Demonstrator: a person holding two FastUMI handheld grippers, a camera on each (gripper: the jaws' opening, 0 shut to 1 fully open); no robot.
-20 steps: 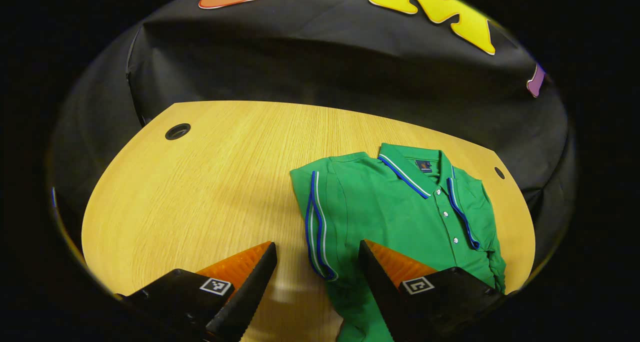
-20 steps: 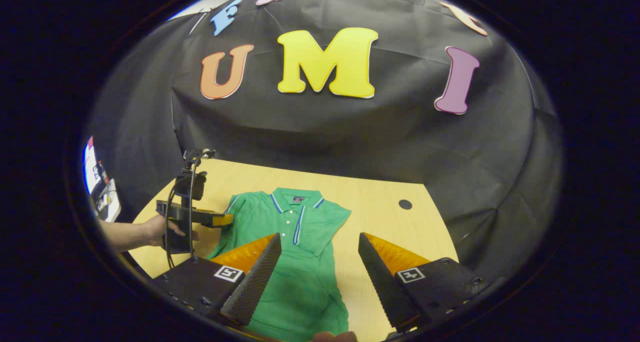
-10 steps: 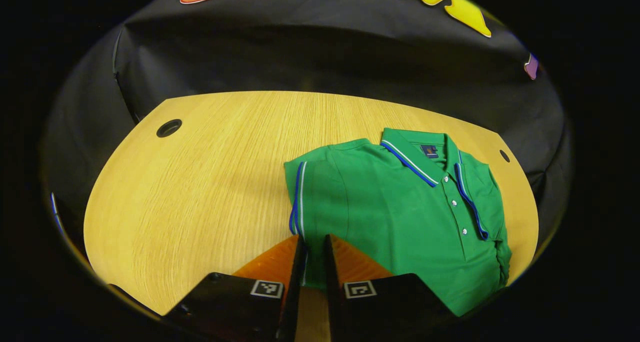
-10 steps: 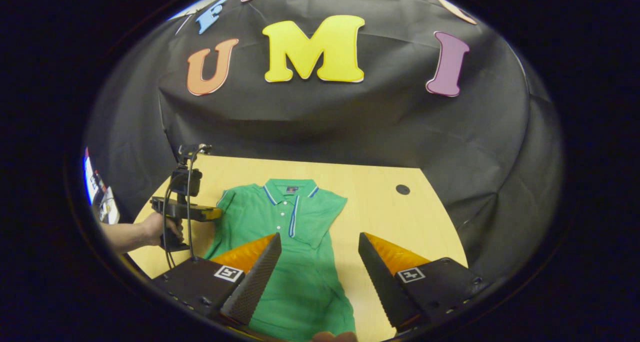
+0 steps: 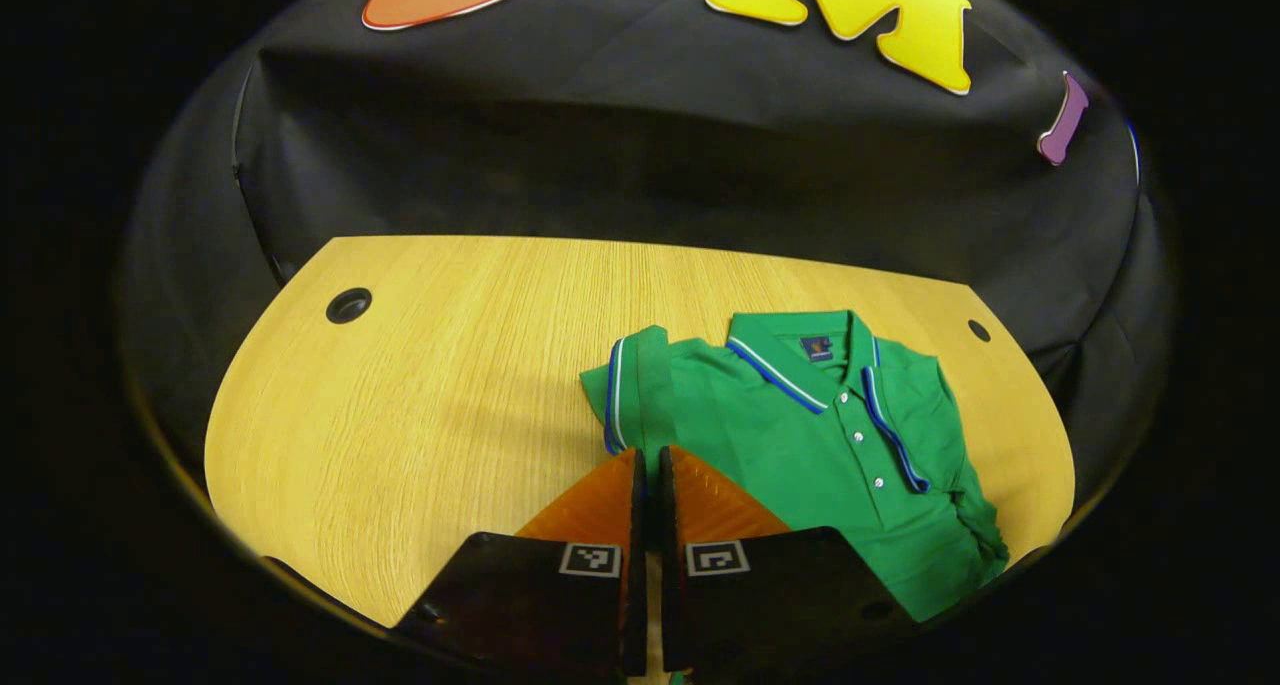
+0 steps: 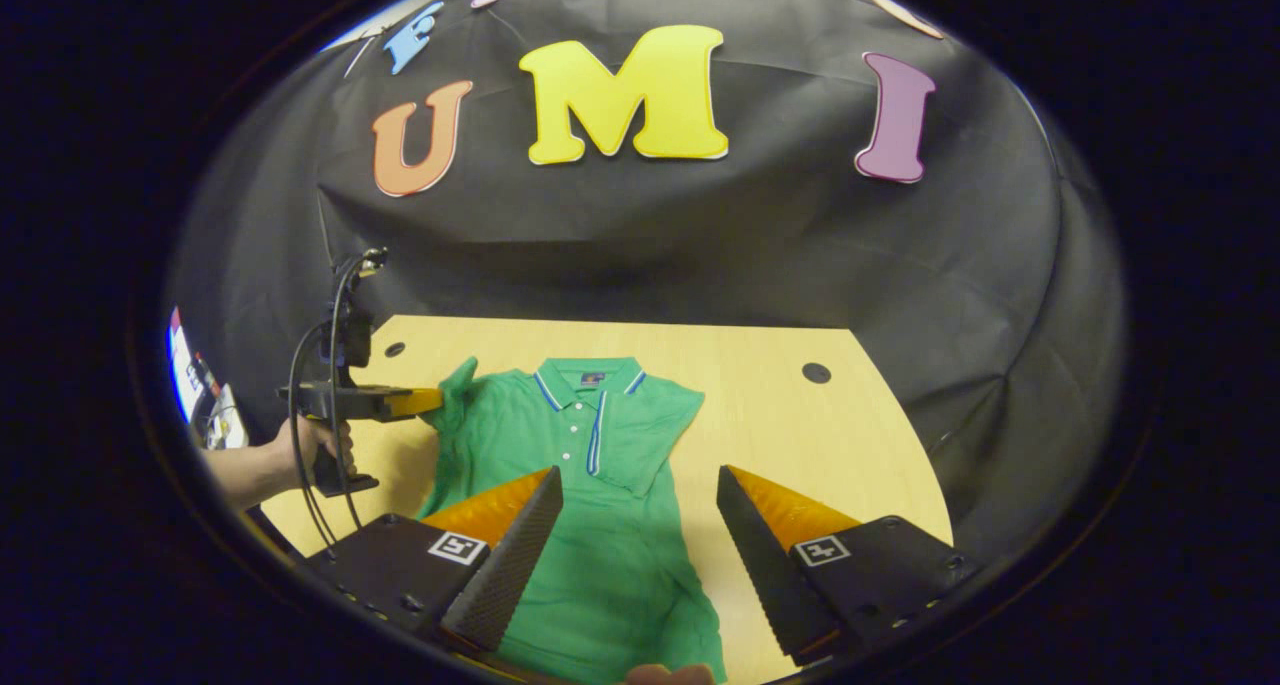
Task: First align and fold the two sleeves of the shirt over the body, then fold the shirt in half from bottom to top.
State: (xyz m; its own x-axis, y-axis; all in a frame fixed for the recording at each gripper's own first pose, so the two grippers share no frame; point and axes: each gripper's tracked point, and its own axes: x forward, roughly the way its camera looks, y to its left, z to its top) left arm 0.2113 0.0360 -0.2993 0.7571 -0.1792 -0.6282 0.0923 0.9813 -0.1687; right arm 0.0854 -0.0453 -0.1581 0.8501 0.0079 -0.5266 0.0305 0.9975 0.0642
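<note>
Shirt (image 5: pixel 800 435): green polo, front up on the desk (image 5: pixel 420 405), collar toward 12 o'clock.
Progress: right sleeve (image 6: pixel 640 445) already folded over the body, its trimmed edge beside the button placket. Left sleeve (image 5: pixel 630 385) not yet laid; it is lifted off the desk. Bottom-to-top fold outstanding.
Left gripper (image 5: pixel 648 465): fingers together, clamped on the left sleeve's cuff at the shirt's 9 o'clock edge; a hand (image 6: pixel 310 455) holds it.
Right gripper (image 6: pixel 640 525): fingers apart, hovering over the hem, holding nothing.
Surroundings: two cable holes (image 5: pixel 348 305) in the desk, well apart from the shirt. Nothing appears to obstruct either fold.
</note>
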